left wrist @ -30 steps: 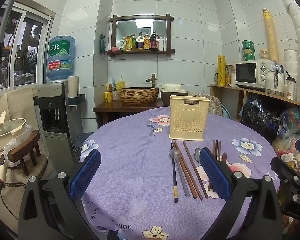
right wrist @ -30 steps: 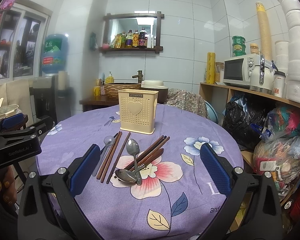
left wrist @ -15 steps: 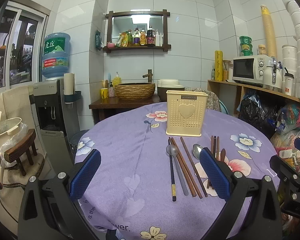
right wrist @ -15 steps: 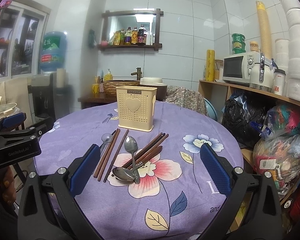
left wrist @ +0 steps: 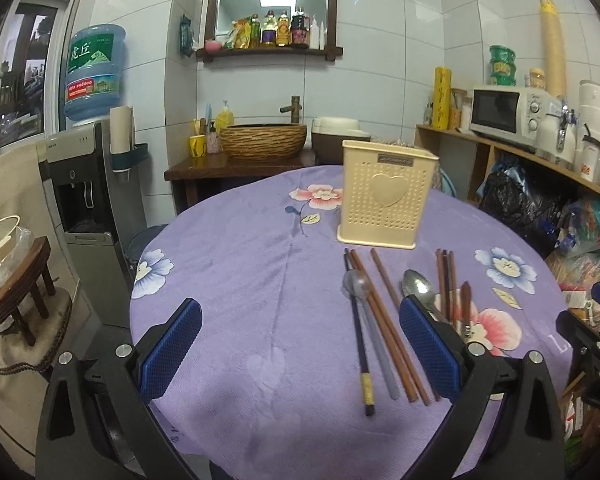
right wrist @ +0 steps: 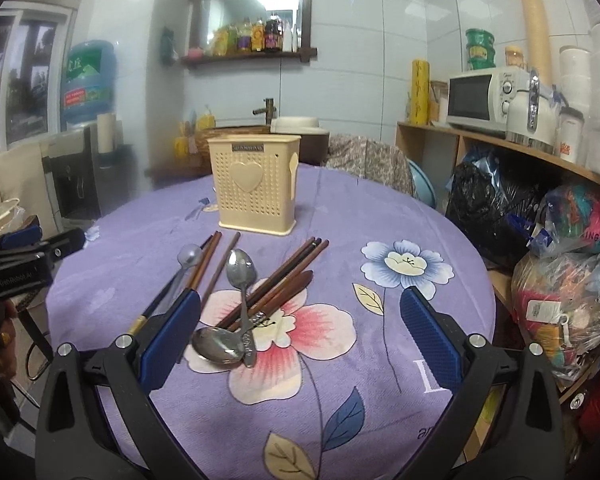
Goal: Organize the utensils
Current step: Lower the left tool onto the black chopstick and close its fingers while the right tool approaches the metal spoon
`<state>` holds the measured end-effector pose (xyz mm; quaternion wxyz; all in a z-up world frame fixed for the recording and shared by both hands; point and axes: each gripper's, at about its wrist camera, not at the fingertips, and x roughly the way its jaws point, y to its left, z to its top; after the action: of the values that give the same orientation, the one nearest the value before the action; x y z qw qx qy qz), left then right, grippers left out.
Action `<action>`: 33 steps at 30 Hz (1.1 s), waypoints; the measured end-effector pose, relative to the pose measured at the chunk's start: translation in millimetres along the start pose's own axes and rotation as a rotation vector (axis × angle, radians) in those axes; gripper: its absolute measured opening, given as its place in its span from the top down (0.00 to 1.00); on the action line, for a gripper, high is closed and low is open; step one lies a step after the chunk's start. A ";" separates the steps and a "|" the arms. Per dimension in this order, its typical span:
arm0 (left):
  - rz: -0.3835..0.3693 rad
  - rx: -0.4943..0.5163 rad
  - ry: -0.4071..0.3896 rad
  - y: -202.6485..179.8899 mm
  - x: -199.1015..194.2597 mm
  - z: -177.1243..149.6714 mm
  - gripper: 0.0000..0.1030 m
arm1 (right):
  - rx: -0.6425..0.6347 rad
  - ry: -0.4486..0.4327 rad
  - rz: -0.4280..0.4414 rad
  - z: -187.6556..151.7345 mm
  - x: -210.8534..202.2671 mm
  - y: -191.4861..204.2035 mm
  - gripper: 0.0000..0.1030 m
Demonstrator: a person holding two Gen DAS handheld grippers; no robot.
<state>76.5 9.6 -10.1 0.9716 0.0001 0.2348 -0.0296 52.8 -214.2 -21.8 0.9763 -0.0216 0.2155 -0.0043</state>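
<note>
**Both grippers hovering open over the utensil spread**

The left gripper (left wrist: 300, 344) is hanging low over the near edge of the round table (left wrist: 228, 264), its blue ribbed fingers (left wrist: 171, 347) spread wide and gripping nothing. The right gripper (right wrist: 300, 336) is likewise poised above the table with its fingers standing wide apart and empty, the left one overlapping the chopstick ends.

The utensils are lying loose on the purple floral tablecloth (right wrist: 380, 216), just in front of the cream perforated plastic holder (right wrist: 256, 188), which is standing upright with a raised heart on its face. Slim brown wooden chopsticks (right wrist: 288, 276) are fanning out in two clusters. A shiny metal spoon (right wrist: 242, 270) is crossing a second one (right wrist: 216, 344), and a grey matte spoon (left wrist: 356, 284) is resting among the left cluster.
</note>
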 end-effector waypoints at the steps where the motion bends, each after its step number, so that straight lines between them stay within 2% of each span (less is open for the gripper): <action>1: 0.001 0.002 0.013 1.4 4.6 2.5 0.05 | -0.003 0.013 -0.002 1.4 4.9 -2.2 0.05; 12: -0.036 0.051 0.178 4.5 61.4 21.9 0.06 | 0.017 0.152 0.036 17.6 56.8 -23.6 0.05; 14: -0.047 0.044 0.206 6.8 70.2 23.8 0.15 | 0.012 0.160 0.046 20.9 60.6 -24.0 0.05; 22: -0.111 0.058 0.298 -4.2 90.4 20.6 0.39 | -0.009 0.212 0.075 24.8 79.1 -20.3 0.05; 26: -0.143 0.052 0.374 -10.3 98.8 10.6 0.53 | -0.018 0.217 0.075 25.1 82.9 -17.6 0.05; 33: -0.162 0.086 0.444 -28.8 105.3 -5.6 0.64 | 0.009 0.226 0.094 22.2 83.8 -16.9 0.05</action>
<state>165.8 -25.2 -62.7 0.8897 0.0293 0.4404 -0.1168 138.1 -231.7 -36.1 0.9449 -0.0062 0.3250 0.0381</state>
